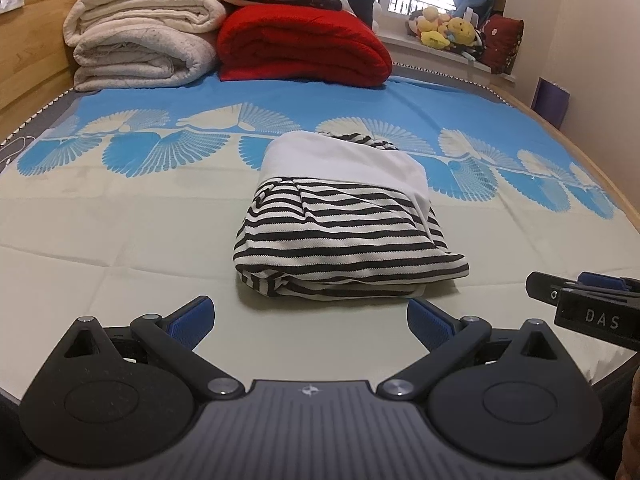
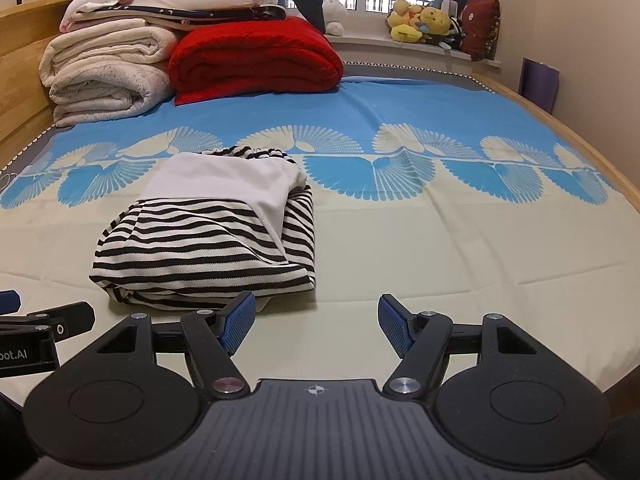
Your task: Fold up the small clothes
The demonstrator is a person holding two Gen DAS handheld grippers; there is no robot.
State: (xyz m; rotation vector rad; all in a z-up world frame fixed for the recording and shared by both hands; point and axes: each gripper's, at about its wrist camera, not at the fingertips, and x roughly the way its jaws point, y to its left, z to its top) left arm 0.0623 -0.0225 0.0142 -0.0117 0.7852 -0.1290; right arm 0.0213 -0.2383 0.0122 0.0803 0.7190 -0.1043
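A folded black-and-white striped garment [image 1: 344, 236] with a white panel on its far half lies on the bed sheet [image 1: 120, 220]. My left gripper [image 1: 310, 322] is open and empty, just in front of the garment's near edge. My right gripper [image 2: 316, 322] is open and empty, just right of the garment [image 2: 208, 240], its left finger close to the near right corner. Each gripper shows at the edge of the other's view: the right one at the right of the left wrist view [image 1: 588, 300], the left one at the left of the right wrist view [image 2: 40, 328].
Folded cream blankets [image 1: 144, 40] and a red blanket [image 1: 304, 44] are stacked at the far end of the bed. Plush toys [image 1: 448, 28] sit on the windowsill. A wooden bed frame [image 2: 560, 128] runs along the right side, next to a wall.
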